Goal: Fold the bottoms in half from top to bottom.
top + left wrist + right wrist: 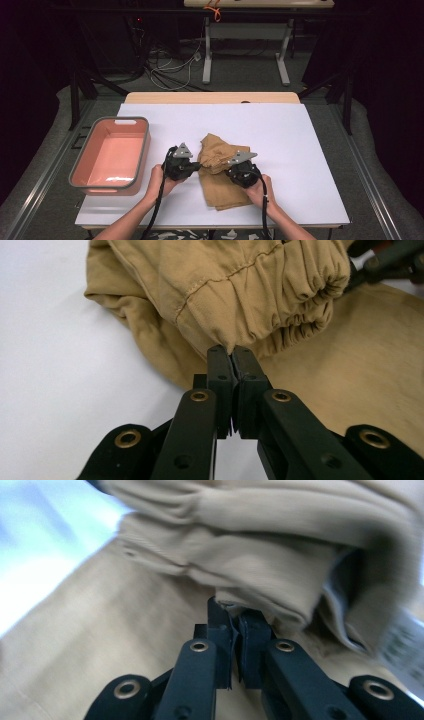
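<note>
Two grippers: both pinch the same tan garment (pixel 220 172) at its elastic waistband.
Garment: tan trousers or shorts (which, I cannot tell), partly folded on the white table (pixel 300 150), lying between the two grippers.
Handling: soft, light and limp by the look of it; it will likely sag and drape wherever unsupported, and loose layers may slip apart.
Where to hold: the gathered waistband (pixel 280 305) looks the best purchase, thick and stitched, less apt to slide than the single flat layer beneath.
Left gripper (pixel 231 352): jaws closed to a sliver, nipping the lower edge of the waistband directly ahead of its tips.
Right gripper (pixel 232 611): jaws nearly together on a fold of fabric hem just above its tips (picture blurred).
Bin: a pink bin (pixel 145 145) stands off to the outer side of the left gripper, apart from the cloth.
</note>
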Action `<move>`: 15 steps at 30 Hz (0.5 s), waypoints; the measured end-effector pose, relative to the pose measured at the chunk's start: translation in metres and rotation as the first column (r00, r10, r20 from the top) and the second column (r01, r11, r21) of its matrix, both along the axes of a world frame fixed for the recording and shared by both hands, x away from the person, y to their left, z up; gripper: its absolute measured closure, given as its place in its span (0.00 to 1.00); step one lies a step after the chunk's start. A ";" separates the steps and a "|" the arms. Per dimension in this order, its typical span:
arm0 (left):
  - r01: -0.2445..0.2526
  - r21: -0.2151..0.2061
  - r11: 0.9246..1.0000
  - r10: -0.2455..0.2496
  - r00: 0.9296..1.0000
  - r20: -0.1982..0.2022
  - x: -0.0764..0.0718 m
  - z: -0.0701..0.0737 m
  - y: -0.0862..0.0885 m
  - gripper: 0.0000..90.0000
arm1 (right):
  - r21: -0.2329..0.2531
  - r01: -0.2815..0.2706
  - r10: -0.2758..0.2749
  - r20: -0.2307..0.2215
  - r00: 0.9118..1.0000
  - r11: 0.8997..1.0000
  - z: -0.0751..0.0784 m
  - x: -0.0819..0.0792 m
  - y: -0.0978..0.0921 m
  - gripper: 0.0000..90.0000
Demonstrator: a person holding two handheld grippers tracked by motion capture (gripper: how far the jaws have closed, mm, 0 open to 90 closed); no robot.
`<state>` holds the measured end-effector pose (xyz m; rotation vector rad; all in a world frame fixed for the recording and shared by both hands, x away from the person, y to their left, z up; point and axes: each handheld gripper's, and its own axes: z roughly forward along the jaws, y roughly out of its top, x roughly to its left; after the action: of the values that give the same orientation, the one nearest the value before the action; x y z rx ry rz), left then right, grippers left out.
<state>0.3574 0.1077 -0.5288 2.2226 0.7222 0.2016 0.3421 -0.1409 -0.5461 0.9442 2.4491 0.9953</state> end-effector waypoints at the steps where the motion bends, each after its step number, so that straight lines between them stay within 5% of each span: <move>1: 0.006 0.001 1.000 -0.006 1.000 -0.007 -0.002 0.001 -0.001 0.98 | -0.006 -0.007 0.007 0.000 1.000 1.000 0.002 0.001 -0.004 0.97; 6: 0.027 0.000 1.000 -0.027 0.999 -0.018 -0.010 0.003 -0.004 0.98 | -0.075 -0.014 0.015 0.014 1.000 0.997 0.009 0.006 -0.025 0.96; 15: 0.081 0.033 0.996 -0.080 0.996 -0.033 -0.020 0.000 -0.016 0.95 | -0.114 0.036 -0.034 0.023 0.999 0.993 0.002 0.020 -0.042 0.87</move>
<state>0.3371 0.0912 -0.5288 2.2877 0.6487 0.1397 0.3626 -0.1827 -0.5443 0.9304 2.4345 0.8388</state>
